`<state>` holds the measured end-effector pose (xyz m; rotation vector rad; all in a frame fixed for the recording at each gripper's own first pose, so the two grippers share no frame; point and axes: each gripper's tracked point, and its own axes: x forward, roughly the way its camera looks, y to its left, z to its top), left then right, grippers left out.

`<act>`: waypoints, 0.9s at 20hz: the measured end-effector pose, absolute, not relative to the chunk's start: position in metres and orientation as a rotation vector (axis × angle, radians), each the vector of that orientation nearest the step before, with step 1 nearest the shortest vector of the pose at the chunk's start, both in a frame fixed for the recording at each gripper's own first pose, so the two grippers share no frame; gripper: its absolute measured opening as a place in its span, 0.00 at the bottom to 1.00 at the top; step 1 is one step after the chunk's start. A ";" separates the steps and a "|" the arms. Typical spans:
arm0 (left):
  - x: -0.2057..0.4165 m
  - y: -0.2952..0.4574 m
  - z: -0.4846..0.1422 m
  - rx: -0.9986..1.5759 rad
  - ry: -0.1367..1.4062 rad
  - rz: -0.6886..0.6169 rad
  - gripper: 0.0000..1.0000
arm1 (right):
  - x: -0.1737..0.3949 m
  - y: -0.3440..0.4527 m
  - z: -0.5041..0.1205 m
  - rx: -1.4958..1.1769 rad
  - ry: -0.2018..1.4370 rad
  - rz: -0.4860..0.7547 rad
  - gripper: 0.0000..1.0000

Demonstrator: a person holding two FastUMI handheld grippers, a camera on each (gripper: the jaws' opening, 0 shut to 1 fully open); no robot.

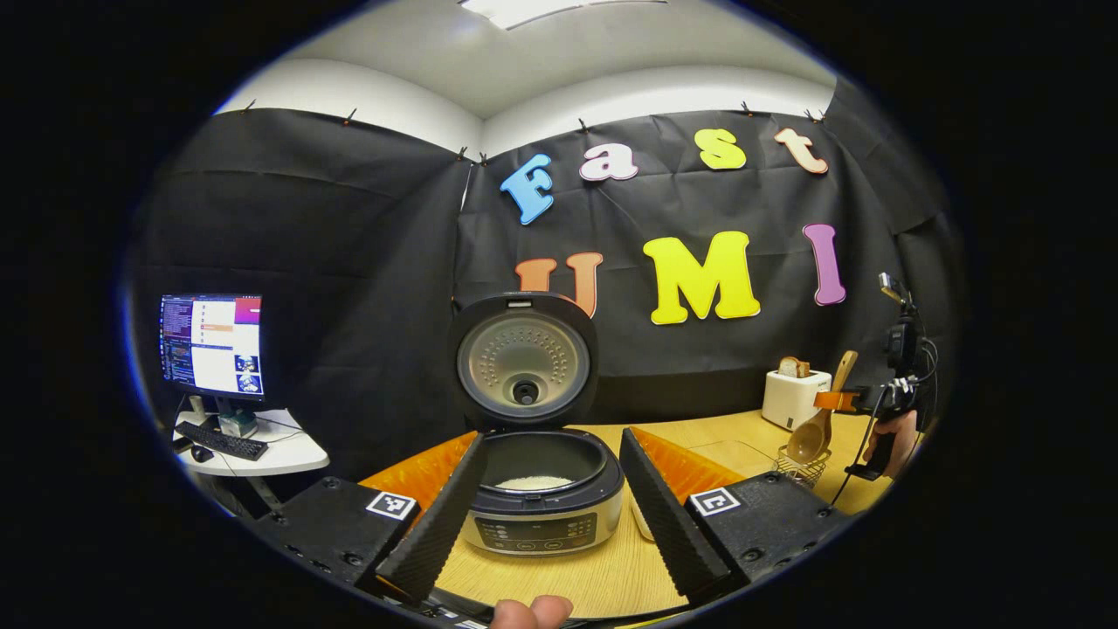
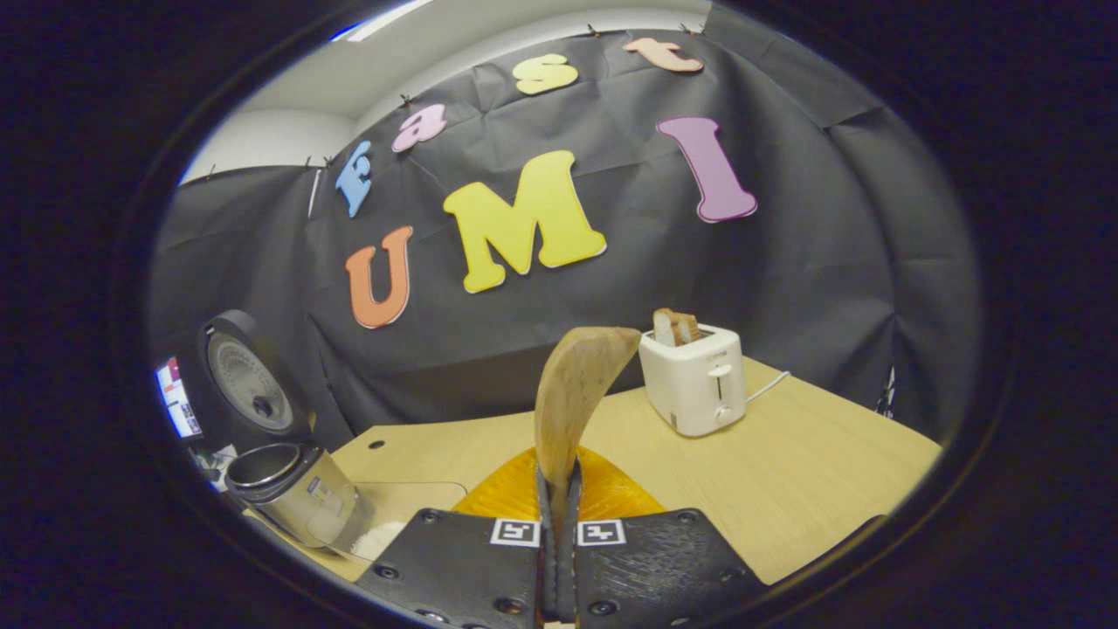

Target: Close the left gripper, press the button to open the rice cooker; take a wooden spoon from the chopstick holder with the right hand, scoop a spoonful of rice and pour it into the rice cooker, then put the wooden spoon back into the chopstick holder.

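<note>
The rice cooker (image 1: 537, 511) stands on the table with its lid (image 1: 524, 360) raised, and white rice lies in its pot. My left gripper (image 1: 554, 438) is open, one finger on each side of the cooker's front, touching nothing. Far right in the left gripper view, a hand holds my right gripper (image 1: 843, 400), shut on the wooden spoon (image 1: 812, 432). The spoon's bowl hangs just above the wire chopstick holder (image 1: 802, 470). In the right gripper view my right gripper (image 2: 559, 476) clamps the wooden spoon (image 2: 576, 389), which rises upright. The open rice cooker (image 2: 288, 489) sits at the far left.
A white toaster (image 2: 694, 380) with bread stands at the back of the wooden table (image 2: 812, 472). A clear container with some rice (image 2: 384, 528) lies beside the cooker. A monitor (image 1: 211, 345) and keyboard sit on a small white side table at left.
</note>
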<state>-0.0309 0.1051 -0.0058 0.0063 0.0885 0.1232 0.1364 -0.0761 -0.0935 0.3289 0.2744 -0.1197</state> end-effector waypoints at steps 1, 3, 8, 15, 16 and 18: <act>-0.031 0.107 -0.006 0.001 0.088 0.124 0.98 | 0.137 -0.075 -0.101 0.329 0.281 -0.124 0.01; -0.032 0.109 -0.006 -0.007 0.089 0.122 0.98 | 0.139 -0.073 -0.116 0.335 0.299 -0.142 0.01; -0.035 0.114 -0.001 -0.009 0.079 0.134 0.98 | 0.139 -0.073 -0.145 0.407 0.361 -0.168 0.01; -0.035 0.116 -0.002 -0.025 0.085 0.134 0.98 | 0.135 -0.078 -0.146 0.450 0.356 -0.157 0.12; -0.034 0.114 -0.003 -0.028 0.085 0.134 0.98 | 0.135 -0.075 -0.144 0.456 0.354 -0.132 0.07; -0.034 0.111 -0.002 -0.030 0.082 0.133 0.98 | 0.132 -0.074 -0.148 0.463 0.367 -0.116 0.41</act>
